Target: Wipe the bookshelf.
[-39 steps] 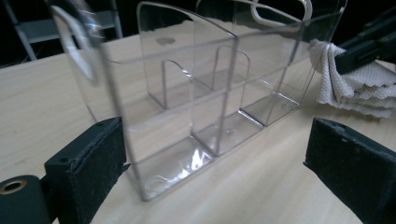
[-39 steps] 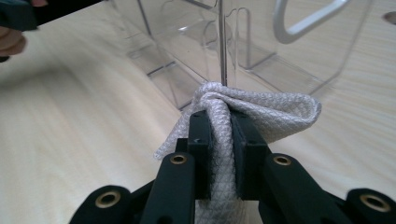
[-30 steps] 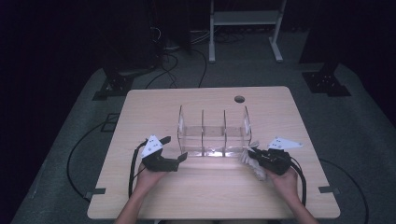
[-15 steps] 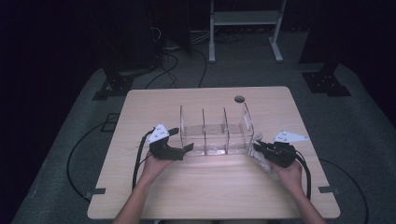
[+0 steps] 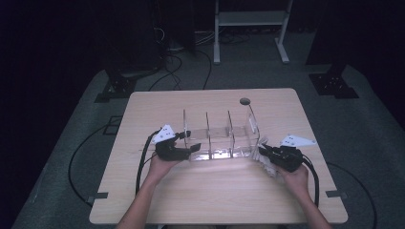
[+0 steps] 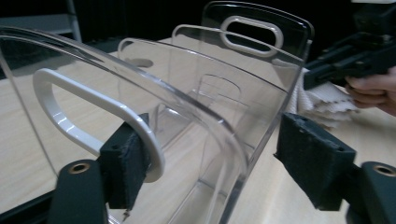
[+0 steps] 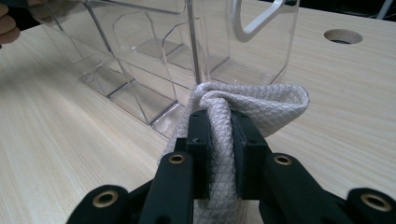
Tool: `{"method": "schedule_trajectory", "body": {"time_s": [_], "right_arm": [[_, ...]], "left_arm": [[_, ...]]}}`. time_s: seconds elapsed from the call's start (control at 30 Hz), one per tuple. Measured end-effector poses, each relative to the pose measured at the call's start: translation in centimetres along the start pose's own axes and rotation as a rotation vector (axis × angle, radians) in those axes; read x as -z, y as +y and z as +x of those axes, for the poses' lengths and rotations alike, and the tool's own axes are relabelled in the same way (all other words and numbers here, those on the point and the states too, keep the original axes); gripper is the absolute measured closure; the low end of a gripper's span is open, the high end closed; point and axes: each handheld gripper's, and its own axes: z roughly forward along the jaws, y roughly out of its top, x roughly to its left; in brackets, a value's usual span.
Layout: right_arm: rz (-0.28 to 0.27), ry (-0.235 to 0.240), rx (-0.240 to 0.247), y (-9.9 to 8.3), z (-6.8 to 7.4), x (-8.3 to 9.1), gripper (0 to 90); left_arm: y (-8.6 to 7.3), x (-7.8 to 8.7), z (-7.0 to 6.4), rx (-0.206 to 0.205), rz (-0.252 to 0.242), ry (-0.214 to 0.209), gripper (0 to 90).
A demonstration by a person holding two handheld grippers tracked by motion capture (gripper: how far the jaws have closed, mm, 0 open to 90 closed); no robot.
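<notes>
Gripped between the closed jaws of the right gripper (image 7: 217, 154) is a folded white cloth (image 7: 252, 105), its waffle-textured fold bulging out past the pads toward the clear acrylic organizer (image 5: 217, 136). That organizer, a divided rack with upright partitions and a slotted handle in each end wall, is standing at the middle of the wooden table (image 5: 157, 205), between the two hands. The left gripper (image 6: 212, 172) is being held with its jaws spread wide around the near end wall, one pad lying against the white-edged handle slot (image 6: 93, 121) and the other standing apart from the wall (no clamping is being done there).

The cloth is being judged as soft, light and easily bunched; it is best taken at a thick fold, as it is now, so that no layer slips free. The organizer is being judged as stiff, smooth and slippery, fairly light, and liable to scratch or crack if squeezed hard at a thin edge. A hold through a handle slot, or across an end wall near its base, is being considered safest. Wiping pressure from the cloth would probably push the rack along the table unless it is being braced at the opposite end.
</notes>
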Motion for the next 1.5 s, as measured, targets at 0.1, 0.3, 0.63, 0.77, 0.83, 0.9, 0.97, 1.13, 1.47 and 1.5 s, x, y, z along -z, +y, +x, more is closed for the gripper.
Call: {"method": "schedule_trajectory", "body": {"time_s": [0.1,0.3,0.63,0.77,0.83,0.9,0.97,1.13,1.47,1.5], "right_arm": [[-0.003,0.001,0.005,0.0,0.0,0.0,78.4],[-0.030,-0.001,0.012,0.3,0.3,0.7,78.4],[-0.054,0.010,0.035,1.1,1.1,0.0,78.3],[-0.051,-0.007,0.068,1.4,1.3,-0.1,78.2],[-0.056,-0.020,0.042,1.4,0.6,0.1,78.2],[-0.059,-0.018,0.033,1.4,0.5,0.0,78.2],[-0.050,-0.018,0.052,1.4,0.8,-0.3,78.2],[-0.047,-0.023,0.042,1.2,0.5,-0.7,78.2],[0.056,-0.051,0.047,-0.5,0.1,-2.9,78.2],[0.074,-0.052,0.049,-0.7,0.2,-3.2,78.2]], "left_arm": [[-0.4,0.6,-0.7,-0.010,-0.007,-0.012,31.9],[-1.4,2.1,-3.0,-0.048,-0.017,-0.031,39.8],[-2.2,3.1,-6.2,-0.092,-0.019,-0.059,47.9],[-2.2,3.1,-6.6,-0.091,-0.013,-0.053,48.0],[-2.1,2.9,-6.6,-0.067,-0.016,-0.034,45.2],[-2.0,2.7,-6.8,-0.068,-0.007,-0.026,41.1],[-2.1,2.5,-7.0,-0.081,-0.009,-0.017,46.2],[-2.0,2.4,-7.1,-0.079,-0.004,-0.021,48.1],[-2.3,3.4,-6.8,-0.076,-0.009,-0.043,48.4],[-2.3,3.4,-6.8,-0.075,-0.009,-0.042,48.4]]}}
